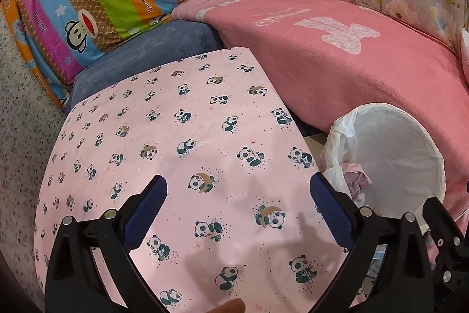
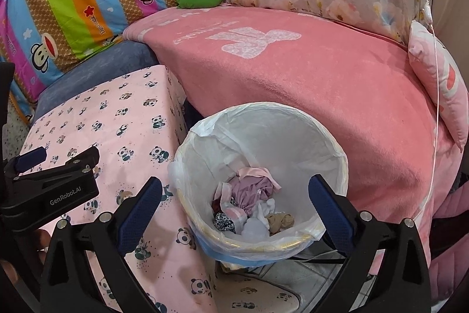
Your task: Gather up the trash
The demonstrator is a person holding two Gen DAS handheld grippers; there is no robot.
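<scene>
Right wrist view looks down into the trash bin (image 2: 263,143), lined with a white bag, where crumpled trash (image 2: 252,204) lies at the bottom. Above the bin the right hand-held gripper (image 2: 234,207) has its fingers spread wide, nothing between them. Left of the bin, over the panda-print surface (image 1: 176,137), the left hand-held gripper (image 1: 237,210) is likewise spread and empty.

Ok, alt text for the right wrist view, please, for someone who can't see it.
The right gripper hangs open and empty over a white-lined trash bin holding crumpled scraps. Left of the bin is a panda-print pink cloth with the left gripper over it; a pink blanket lies behind.
</scene>
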